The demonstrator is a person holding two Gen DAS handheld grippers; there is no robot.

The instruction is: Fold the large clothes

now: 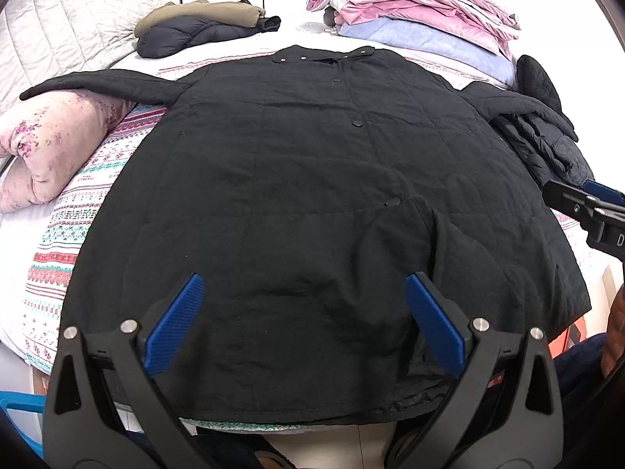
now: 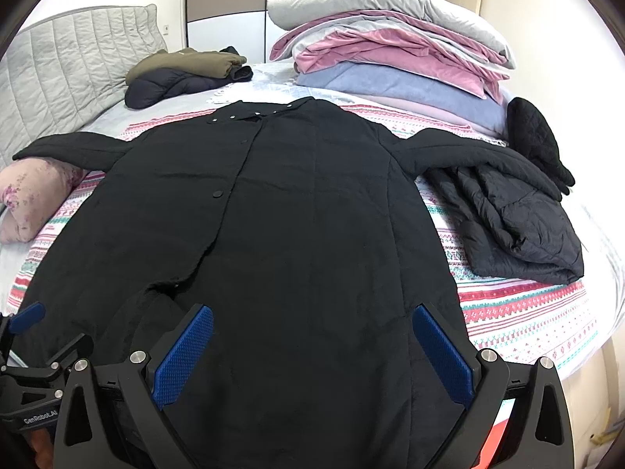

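Note:
A long black quilted coat (image 1: 312, 195) lies spread flat, front up, on the bed, collar far, hem near me, both sleeves stretched outward. It also fills the right wrist view (image 2: 297, 234). My left gripper (image 1: 304, 293) hovers open over the hem's left-middle part, holding nothing. My right gripper (image 2: 312, 324) hovers open over the hem's right part, also holding nothing. The right gripper shows at the right edge of the left wrist view (image 1: 586, 203); the left gripper shows at the lower left of the right wrist view (image 2: 35, 336).
A patterned bedspread (image 2: 527, 308) covers the bed. A folded dark puffer jacket (image 2: 515, 226) lies right of the coat under its sleeve. A floral pillow (image 1: 50, 144) lies left. Stacked blankets (image 2: 390, 58) and folded jackets (image 2: 183, 70) sit at the far end.

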